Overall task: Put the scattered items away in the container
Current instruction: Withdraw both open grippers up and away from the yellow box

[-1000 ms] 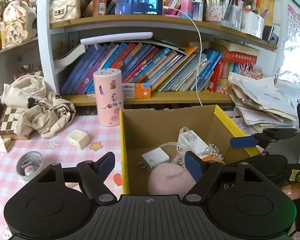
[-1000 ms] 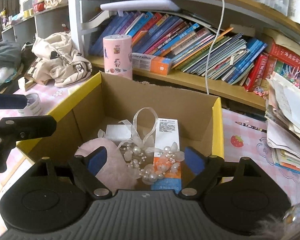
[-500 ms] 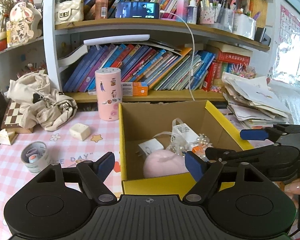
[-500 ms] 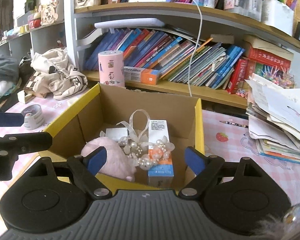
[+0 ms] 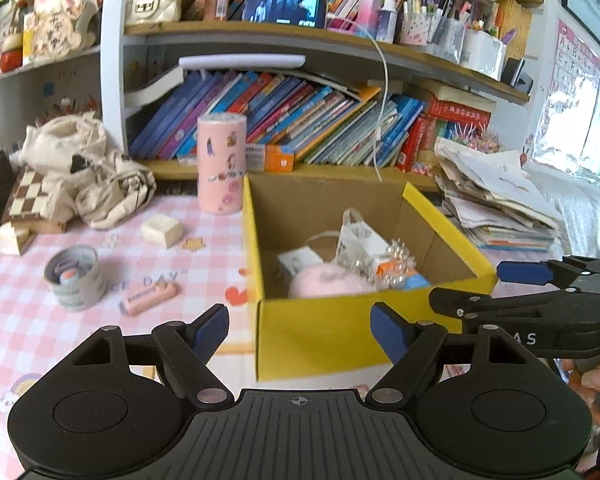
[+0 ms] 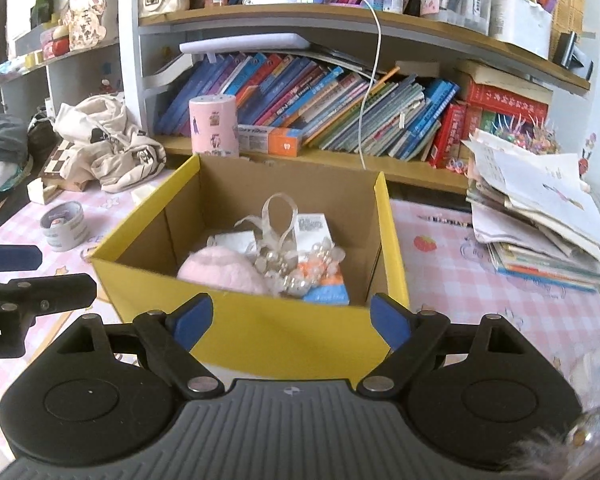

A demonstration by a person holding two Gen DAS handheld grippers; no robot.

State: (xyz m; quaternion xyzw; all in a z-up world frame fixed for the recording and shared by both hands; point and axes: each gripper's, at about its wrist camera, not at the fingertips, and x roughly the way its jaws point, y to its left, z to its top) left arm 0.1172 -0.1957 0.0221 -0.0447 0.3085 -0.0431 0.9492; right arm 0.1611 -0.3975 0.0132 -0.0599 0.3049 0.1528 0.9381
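**Q:** Nearest the cameras, what do the two tools show?

**A:** Left gripper (image 5: 299,330) and right gripper (image 6: 290,322), each with jaws spread wide and nothing between the blue pads. Both hang short of the near wall of the yellow box (image 5: 332,332), outside it.

**Q:** Beyond the fingertips, where is the container and what does it hold?

**A:** On the pink checked tablecloth (image 5: 16,320), the yellow box (image 6: 260,332) stands open-topped. Inside lie a pink fluffy ball (image 6: 220,270), a tangle of pearl beads with ribbon (image 6: 290,258), a small orange-and-blue carton (image 6: 326,286) and a white item whose nature cannot be told.

**Q:** Which scattered items lie outside it?

**A:** Left of the box: a pink stick-shaped item (image 5: 150,299) nearest, then a small round tin (image 5: 74,278), then a cream block (image 5: 162,231). Farther back stands a pink cylinder (image 5: 221,164), against the bookshelf (image 5: 300,120).

**Q:** Which step is in hand?

**A:** By judgement, the interval between a deposit and a fresh pick: hands empty, box part filled, items outstanding.

**Q:** What does the next move call for?

**A:** Probably a swing of the left gripper leftward and down over the pink stick-shaped item, jaws aligned across its narrow width, closing low to the cloth.
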